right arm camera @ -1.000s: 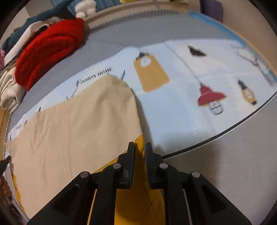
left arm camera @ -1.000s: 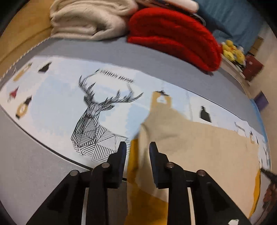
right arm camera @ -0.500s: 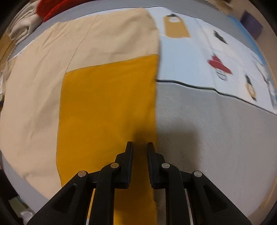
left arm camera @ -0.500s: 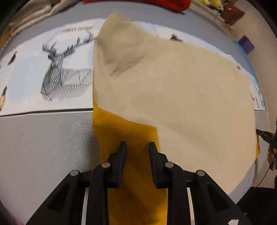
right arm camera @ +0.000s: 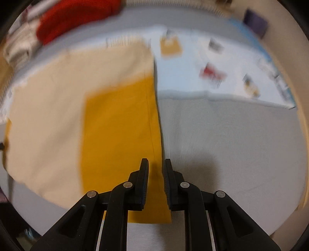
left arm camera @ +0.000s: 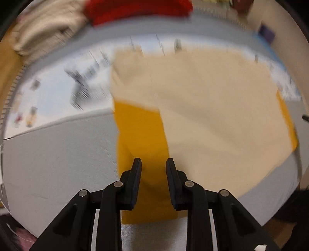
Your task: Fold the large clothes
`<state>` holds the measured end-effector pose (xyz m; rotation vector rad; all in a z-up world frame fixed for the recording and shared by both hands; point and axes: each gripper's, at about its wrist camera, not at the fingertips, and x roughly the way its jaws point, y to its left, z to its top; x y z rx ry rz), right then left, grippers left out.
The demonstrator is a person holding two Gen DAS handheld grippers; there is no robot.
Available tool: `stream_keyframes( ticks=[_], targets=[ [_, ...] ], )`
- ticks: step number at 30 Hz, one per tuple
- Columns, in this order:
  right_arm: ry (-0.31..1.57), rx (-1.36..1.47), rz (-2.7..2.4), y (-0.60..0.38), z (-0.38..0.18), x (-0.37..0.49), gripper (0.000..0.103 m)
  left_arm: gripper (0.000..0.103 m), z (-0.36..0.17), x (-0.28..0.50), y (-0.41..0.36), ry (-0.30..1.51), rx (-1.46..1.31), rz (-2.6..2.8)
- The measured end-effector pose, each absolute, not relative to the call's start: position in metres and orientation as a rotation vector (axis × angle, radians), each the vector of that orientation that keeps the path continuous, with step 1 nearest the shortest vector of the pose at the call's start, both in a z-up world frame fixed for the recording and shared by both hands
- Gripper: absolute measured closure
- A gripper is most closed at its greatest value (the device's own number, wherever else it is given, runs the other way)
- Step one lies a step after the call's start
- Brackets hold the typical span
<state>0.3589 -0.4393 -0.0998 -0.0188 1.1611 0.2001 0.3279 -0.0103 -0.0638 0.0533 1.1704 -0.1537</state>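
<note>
A large beige and mustard-yellow garment (left arm camera: 208, 115) lies flat on the bed, also seen in the right wrist view (right arm camera: 58, 115). A yellow strip (left arm camera: 143, 139) runs toward me on its left side and another yellow strip (right arm camera: 119, 131) on its right side. My left gripper (left arm camera: 153, 164) is open above the near end of the left strip, holding nothing. My right gripper (right arm camera: 156, 166) hovers over the right strip's outer edge with a narrow gap between its fingers and no cloth in it. Both views are blurred by motion.
The bed has a grey cover (left arm camera: 58, 154) and a pale printed sheet (right arm camera: 212, 63). Folded cream clothes (left arm camera: 44, 34) and a red knit (left arm camera: 135, 9) are stacked at the far edge. The bed's near edge is just below the grippers.
Both grippers have pulled back toward the near edge and risen, so more of the garment shows. The right gripper's fingers have parted slightly. The garment's yellow strips now lie flat.
</note>
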Motion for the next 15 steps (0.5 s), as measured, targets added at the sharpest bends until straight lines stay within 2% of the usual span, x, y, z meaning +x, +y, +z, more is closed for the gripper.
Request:
stream_keyframes(
  ticks=[3, 5, 9, 12, 15],
  targets=[
    [0.991, 0.018, 0.235, -0.417, -0.052, 0.335, 0.086, 0.08, -0.034, 0.295, -0.007, 1.06, -0.045, -0.121],
    [0.918, 0.019, 0.307, -0.391, -0.037, 0.316, 0.086, 0.08, -0.033, 0.271, -0.008, 1.028, -0.091, -0.12],
    [0.932, 0.001, 0.453, -0.334, -0.054, 0.291, 0.086, 0.081, -0.055, 0.25, -0.015, 1.027, -0.143, -0.087],
    [0.997, -0.075, 0.543, -0.282, -0.079, 0.291, 0.086, 0.089, -0.071, 0.243, -0.016, 1.077, -0.168, -0.046],
    [1.013, -0.121, 0.61, -0.242, -0.097, 0.288, 0.086, 0.089, -0.083, 0.244, -0.013, 1.087, -0.231, -0.06]
  ],
)
